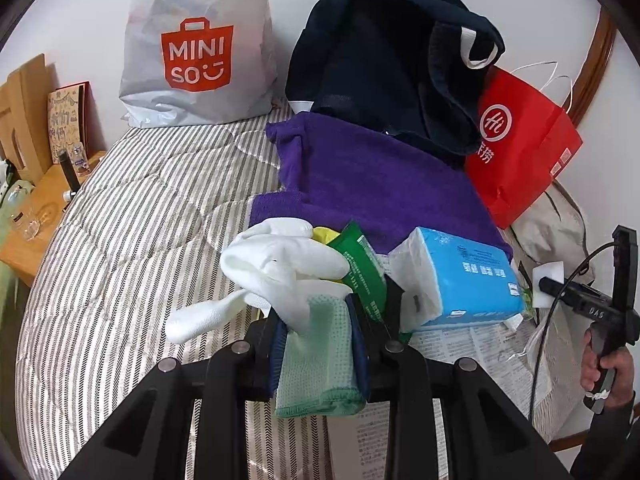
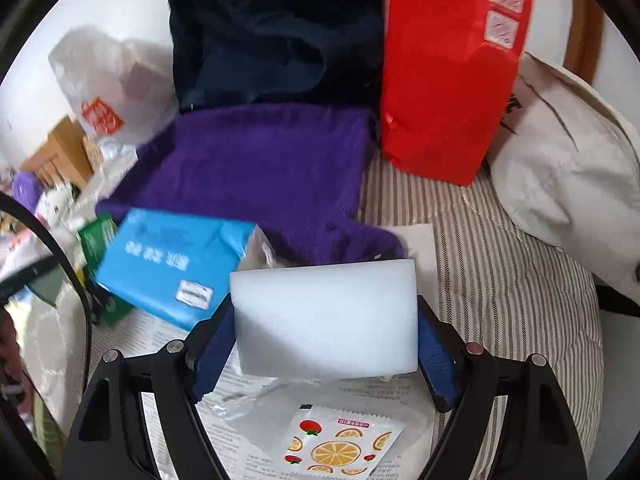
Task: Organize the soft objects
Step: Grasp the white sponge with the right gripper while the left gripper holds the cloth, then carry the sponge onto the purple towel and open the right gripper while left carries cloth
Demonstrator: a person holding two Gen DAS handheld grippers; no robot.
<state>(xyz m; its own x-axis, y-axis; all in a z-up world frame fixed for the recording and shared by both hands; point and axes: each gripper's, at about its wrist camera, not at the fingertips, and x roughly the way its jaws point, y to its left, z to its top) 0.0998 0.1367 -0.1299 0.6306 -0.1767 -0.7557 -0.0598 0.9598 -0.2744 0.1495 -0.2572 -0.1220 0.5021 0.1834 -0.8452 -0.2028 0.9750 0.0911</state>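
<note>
While the left claw point(image 1: 320, 316) holds the green cloth point(image 1: 316, 364), squeeze white sponge point(image 2: 326, 318) gently with right claw point(image 2: 326, 344), beside the blue tissue pack point(image 2: 172, 264).

Black tongs point(image 2: 326, 344) w/ blue pads point(image 2: 434, 344), silver screws, dark sleeve point(image 1: 604, 436)

Left wrist view: camera rides just behind its jaws, angled down across the striped bed point(image 1: 120, 240) toward the wall, close to the blue tissue pack point(image 1: 472, 276) lying just ahead and right. Right wrist view: likewise tilted down, nearer still, with the same tissue pack point(image 2: 168, 264) to its left. Both share that pack, the purple towel point(image 1: 380, 184) beyond it and the red paper bag point(image 2: 452, 72) behind.
</note>
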